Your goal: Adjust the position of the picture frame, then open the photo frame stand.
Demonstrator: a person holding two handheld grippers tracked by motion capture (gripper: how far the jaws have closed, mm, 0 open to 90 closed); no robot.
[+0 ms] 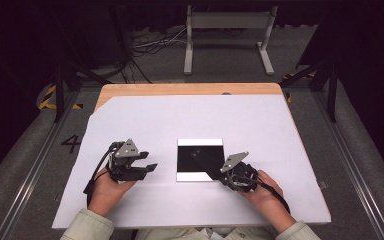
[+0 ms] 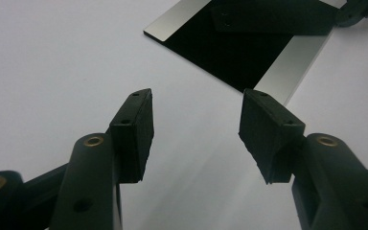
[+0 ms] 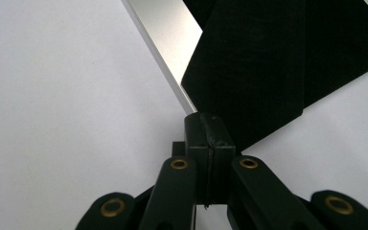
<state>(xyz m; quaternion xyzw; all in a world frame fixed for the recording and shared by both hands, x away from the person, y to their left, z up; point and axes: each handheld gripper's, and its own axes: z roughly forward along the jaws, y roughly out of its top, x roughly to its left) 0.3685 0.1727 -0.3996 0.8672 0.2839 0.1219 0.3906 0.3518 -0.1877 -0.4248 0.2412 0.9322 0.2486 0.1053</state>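
A black square sheet lay flat near the middle of the worktop, which was covered by a smooth, matte white board with one far corner cut off; bare pale wood showed along the far edge. The sheet was thin and matte, like paper or cloth, and it rested on a white, slightly glossy rectangular backing plate whose far and near strips showed as bright bands beyond the black. One corner of the sheet, the near right one, was folded up and over into a triangular flap with a straight crease and a finely textured dull surface.

The right hand-held gripper sat at the sheet's near right corner, its jaws pressed tightly together and pinching the tip of that flap. The left hand-held gripper lay on the white board just left of the sheet, apart from it, its jaws spread wide with nothing between them. Its pads were black, blocky and ridged.
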